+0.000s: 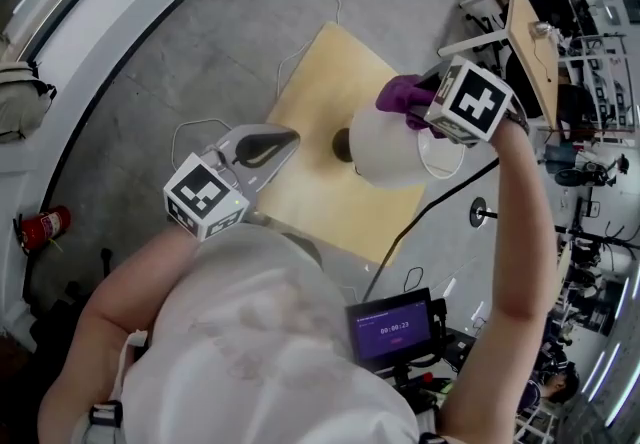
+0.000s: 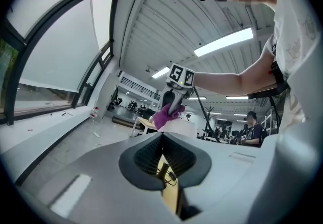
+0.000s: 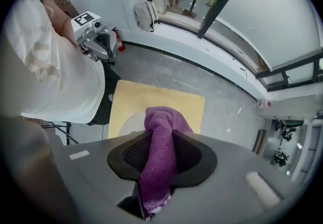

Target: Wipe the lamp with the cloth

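- Right hand-held gripper (image 3: 162,140): points down, its 2 jaws part-closed and clamped on a purple cloth (image 3: 160,160).
- Cloth sits just above the white shade of the lamp (image 1: 388,147); I can't tell whether they touch.
- Lamp stands near the middle of the yellow bench (image 1: 315,67).
- Left hand-held gripper (image 2: 161,137): jaws together, nothing held, near the lamp but apart from it.

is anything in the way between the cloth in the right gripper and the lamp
Nothing visible. The purple cloth, clamped in the right gripper, hangs right over the white lampshade with nothing between them; the left gripper is off to one side.
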A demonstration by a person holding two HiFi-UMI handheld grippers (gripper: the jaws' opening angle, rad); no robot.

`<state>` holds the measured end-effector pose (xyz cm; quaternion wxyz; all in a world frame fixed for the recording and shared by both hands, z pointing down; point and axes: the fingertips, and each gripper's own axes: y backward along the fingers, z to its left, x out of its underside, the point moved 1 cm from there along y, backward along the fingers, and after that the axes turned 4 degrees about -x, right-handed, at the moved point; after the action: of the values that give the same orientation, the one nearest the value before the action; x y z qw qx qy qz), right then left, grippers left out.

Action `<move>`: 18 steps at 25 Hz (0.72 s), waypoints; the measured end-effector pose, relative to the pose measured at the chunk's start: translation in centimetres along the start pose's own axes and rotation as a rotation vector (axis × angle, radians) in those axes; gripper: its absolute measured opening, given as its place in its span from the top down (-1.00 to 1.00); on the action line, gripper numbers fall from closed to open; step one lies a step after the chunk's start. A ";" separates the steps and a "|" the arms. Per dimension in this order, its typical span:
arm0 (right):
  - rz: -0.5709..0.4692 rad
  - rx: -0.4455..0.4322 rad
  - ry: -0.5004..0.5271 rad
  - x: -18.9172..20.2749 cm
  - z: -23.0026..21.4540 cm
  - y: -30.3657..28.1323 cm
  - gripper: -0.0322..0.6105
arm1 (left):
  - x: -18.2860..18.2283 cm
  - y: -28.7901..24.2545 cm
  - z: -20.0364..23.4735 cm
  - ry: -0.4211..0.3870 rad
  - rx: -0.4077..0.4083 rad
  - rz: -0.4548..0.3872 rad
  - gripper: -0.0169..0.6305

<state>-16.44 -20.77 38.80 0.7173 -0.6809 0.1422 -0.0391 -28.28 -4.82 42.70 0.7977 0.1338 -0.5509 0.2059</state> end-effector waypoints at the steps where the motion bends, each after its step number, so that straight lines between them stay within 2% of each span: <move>1: -0.008 -0.009 -0.017 0.4 -0.5 0.0 0.50 | 0.0 -0.2 -0.3 0.000 0.005 0.001 0.95; 7: -0.001 -0.085 -0.046 0.8 -2.8 -1.7 0.50 | 0.4 -1.1 -1.0 0.003 0.014 0.015 0.95; 18: 0.161 -0.271 0.042 -0.5 -4.2 -8.4 0.52 | 0.2 -2.3 0.5 0.012 -0.049 0.015 0.95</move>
<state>-16.78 -25.26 47.05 0.6167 -0.7568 0.2152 0.0241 -27.49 -7.02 43.13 0.8023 0.1088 -0.5520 0.1993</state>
